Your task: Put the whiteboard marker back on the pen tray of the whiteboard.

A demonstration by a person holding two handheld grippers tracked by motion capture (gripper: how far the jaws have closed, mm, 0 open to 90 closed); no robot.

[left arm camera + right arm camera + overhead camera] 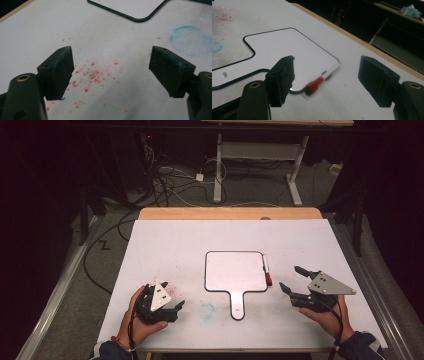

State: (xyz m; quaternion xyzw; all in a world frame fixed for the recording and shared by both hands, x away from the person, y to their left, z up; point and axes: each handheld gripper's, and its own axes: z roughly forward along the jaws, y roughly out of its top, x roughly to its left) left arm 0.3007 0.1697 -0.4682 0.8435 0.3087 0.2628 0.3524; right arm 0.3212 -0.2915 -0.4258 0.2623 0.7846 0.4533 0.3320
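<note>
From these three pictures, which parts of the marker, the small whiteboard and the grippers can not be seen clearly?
- Marker: its print is too small in the high view and blurred in the right gripper view.
- Whiteboard: the top edge cuts it off in the left gripper view; the near jaw hides one corner in the right gripper view.
- Logo on its handle: too blurred to read.
- Left gripper: the grey plate hides the jaws in the high view.

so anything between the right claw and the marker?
Nothing visible. The right claw is open and empty, apart from the marker, which lies along the right edge of the whiteboard. Only bare table lies between them in the high view.
</note>
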